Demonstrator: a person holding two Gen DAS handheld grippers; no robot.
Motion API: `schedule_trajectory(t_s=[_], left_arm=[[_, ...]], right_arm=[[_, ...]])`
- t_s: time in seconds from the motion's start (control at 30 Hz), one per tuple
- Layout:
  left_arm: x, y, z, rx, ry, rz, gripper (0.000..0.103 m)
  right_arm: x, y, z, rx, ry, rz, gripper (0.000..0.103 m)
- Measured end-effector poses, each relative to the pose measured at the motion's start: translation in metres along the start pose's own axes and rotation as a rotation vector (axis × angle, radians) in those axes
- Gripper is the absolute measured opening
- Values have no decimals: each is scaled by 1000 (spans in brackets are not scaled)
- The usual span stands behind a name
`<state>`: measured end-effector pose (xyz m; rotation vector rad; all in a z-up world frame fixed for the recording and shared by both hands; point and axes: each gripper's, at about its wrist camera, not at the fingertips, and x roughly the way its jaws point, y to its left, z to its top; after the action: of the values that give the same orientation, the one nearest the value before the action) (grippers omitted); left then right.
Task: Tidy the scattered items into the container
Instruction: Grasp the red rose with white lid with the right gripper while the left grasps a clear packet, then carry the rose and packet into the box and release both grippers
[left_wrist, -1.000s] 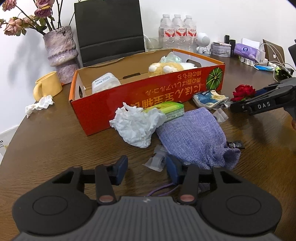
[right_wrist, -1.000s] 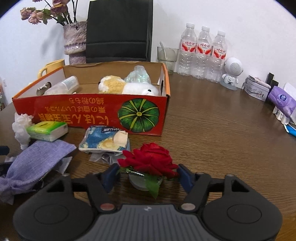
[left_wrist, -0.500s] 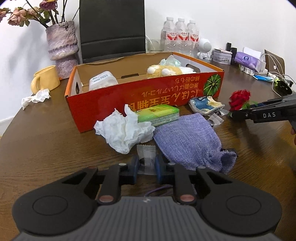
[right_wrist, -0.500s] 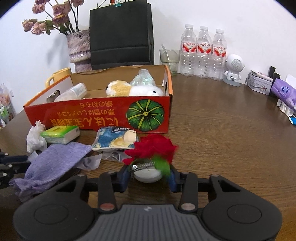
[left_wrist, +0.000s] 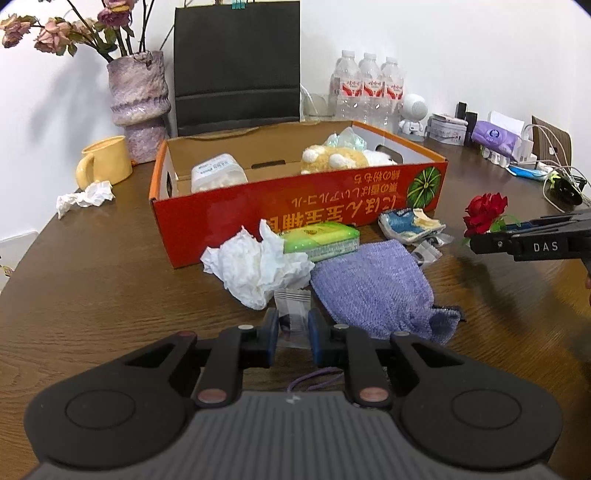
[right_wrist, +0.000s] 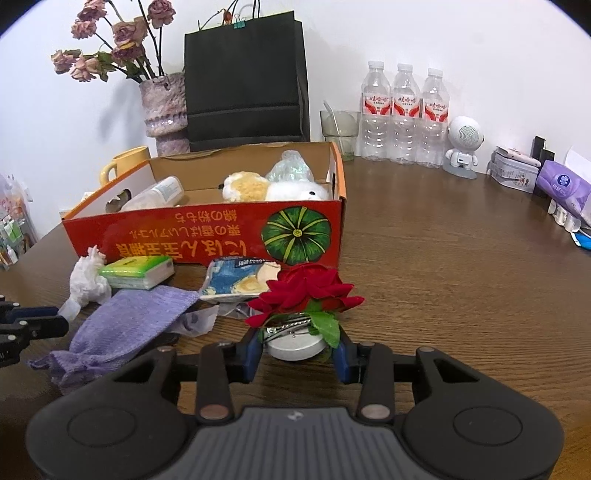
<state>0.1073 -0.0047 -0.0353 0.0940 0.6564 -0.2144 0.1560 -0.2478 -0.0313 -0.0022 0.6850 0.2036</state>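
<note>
Red rose (right_wrist: 308, 291) is clamped in the right claw (right_wrist: 298, 345), clear wrapper (left_wrist: 291, 314) pinched in the left claw (left_wrist: 291, 334); both get carried ahead, dropped into the orange box (left_wrist: 258, 206).

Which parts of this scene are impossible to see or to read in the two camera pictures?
- Left wrist view: the floor of the orange cardboard box is hidden by its near wall.
- Left wrist view: the print on the clear wrapper in the left gripper is too small to read.
- Right wrist view: the white round base under the red rose, between the right gripper pads, is partly covered by leaves.
</note>
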Motion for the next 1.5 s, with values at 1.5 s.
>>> schedule_trajectory(t_s=[1.5], left_arm=[[120,55,149,-32,94,52,37]], right_arm=[[144,91,154,-277,201,197,49]])
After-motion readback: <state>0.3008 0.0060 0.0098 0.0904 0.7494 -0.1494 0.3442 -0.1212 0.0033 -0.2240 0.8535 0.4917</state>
